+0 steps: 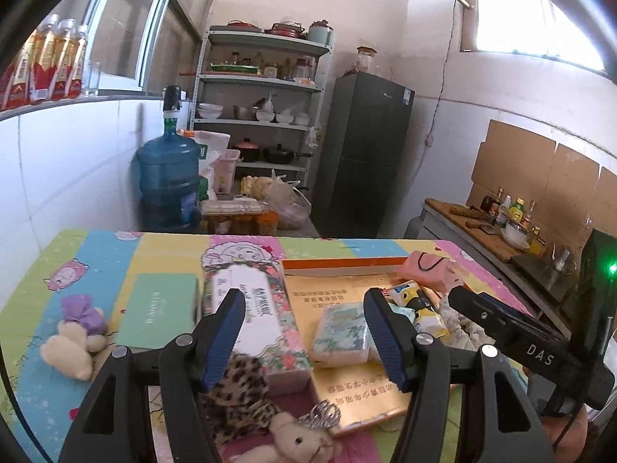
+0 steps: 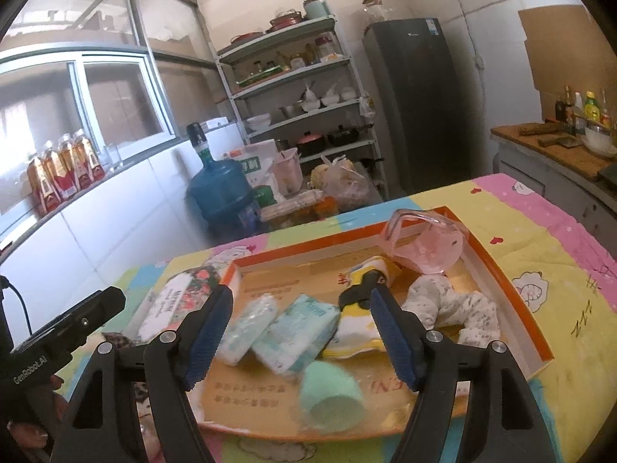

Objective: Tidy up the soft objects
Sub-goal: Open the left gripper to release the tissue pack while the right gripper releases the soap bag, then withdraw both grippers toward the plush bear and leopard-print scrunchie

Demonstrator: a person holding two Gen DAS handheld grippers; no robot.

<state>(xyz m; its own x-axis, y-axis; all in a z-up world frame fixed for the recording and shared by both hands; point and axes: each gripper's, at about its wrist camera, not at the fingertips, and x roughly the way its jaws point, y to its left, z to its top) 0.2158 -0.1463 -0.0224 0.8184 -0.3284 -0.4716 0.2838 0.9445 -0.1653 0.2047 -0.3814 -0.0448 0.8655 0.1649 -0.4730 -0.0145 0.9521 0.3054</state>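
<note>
Soft objects sit in one shallow orange-rimmed cardboard tray (image 2: 497,266) on the patchwork cloth: one floral fabric bundle (image 2: 455,301), two crinkly tissue packs (image 2: 300,332), one mint egg-shaped sponge (image 2: 327,397), blurred. Two plush bears (image 1: 73,343) lie outside. Right gripper (image 2: 304,343) and left gripper (image 1: 304,339): jaws apart, nothing held.

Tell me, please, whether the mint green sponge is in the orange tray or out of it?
In. The sponge lies on the floor of the tray, near its front edge, with the open right gripper above it.
</note>
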